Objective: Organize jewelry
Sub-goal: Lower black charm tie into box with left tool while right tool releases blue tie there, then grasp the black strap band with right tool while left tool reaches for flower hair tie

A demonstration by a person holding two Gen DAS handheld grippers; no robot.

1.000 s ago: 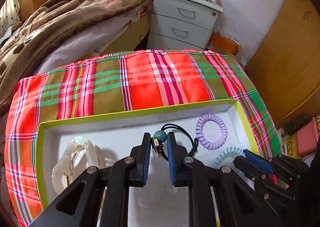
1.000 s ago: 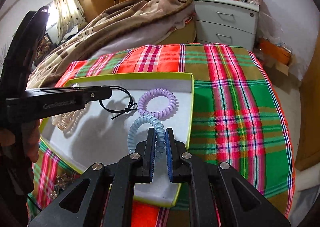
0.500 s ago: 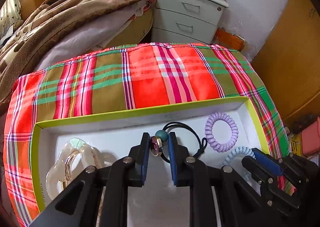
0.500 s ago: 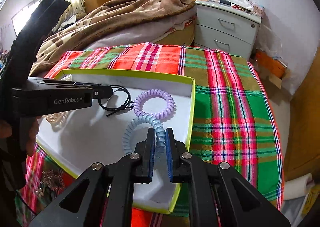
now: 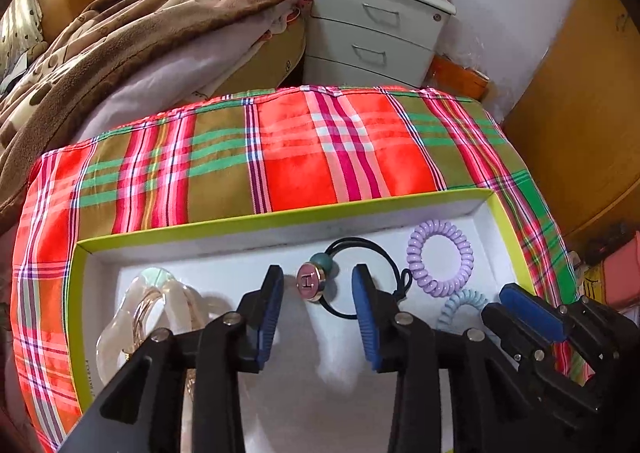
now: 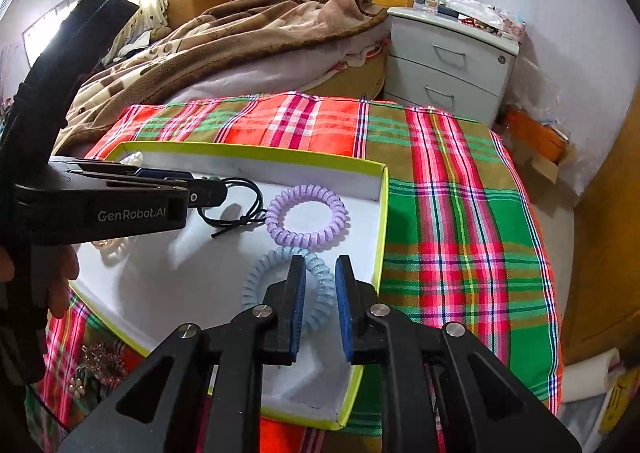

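A white box with a lime rim [image 5: 280, 218] [image 6: 382, 213] lies on a plaid cloth. My left gripper [image 5: 318, 287] is open over it. A black hair tie with a pink button and teal bead [image 5: 312, 282] lies free in the box between the fingers; its black loop shows in the right wrist view [image 6: 244, 205]. My right gripper [image 6: 320, 285] is open a little over a light blue coil tie [image 6: 256, 285] [image 5: 460, 303], not gripping it. A purple coil tie [image 5: 440, 263] [image 6: 306, 217] and clear bangles [image 5: 136, 317] also lie in the box.
A plaid cloth [image 5: 320, 149] [image 6: 460, 221] covers the table. Loose beaded jewelry [image 6: 96, 361] lies on the cloth left of the box. A bed with brown blankets [image 6: 240, 41] and a grey nightstand [image 6: 448, 61] stand behind. A wooden wardrobe [image 5: 580, 101] is at right.
My left gripper has opened and let go of the black hair tie, which now lies in the box. My right gripper has opened slightly and released the blue coil tie.
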